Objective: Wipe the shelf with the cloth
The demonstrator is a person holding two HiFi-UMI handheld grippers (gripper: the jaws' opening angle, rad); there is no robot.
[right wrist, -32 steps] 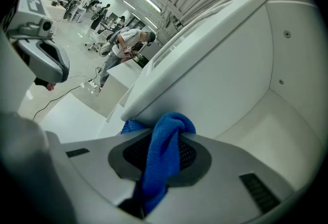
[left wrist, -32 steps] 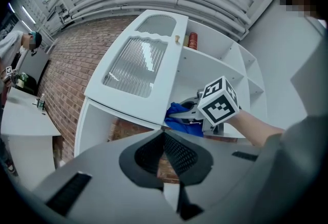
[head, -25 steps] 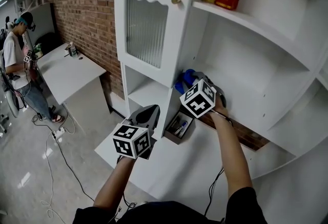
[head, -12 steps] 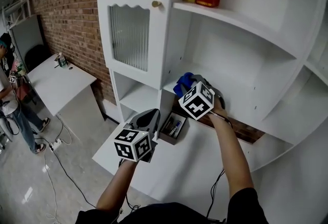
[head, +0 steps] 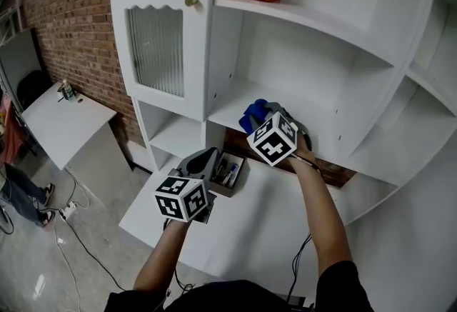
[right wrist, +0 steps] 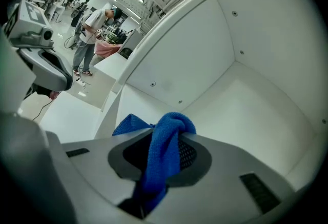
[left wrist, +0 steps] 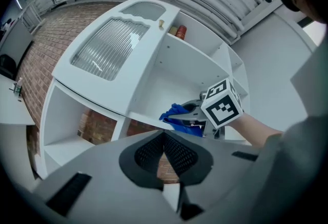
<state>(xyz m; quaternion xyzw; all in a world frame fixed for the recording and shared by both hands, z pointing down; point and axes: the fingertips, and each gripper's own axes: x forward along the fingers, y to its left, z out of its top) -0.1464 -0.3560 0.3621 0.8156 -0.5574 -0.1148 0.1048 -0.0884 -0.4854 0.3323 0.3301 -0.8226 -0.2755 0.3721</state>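
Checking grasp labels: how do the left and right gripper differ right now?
The right gripper is shut on the blue cloth; the left gripper is shut on nothing. The right gripper reaches onto the shelf; the left gripper hangs lower, off the shelf. Both face the cabinet.

Blue cloth (right wrist: 163, 159) bunched, clamped in right gripper (right wrist: 165, 138), at white shelf (head: 227, 105) front edge.
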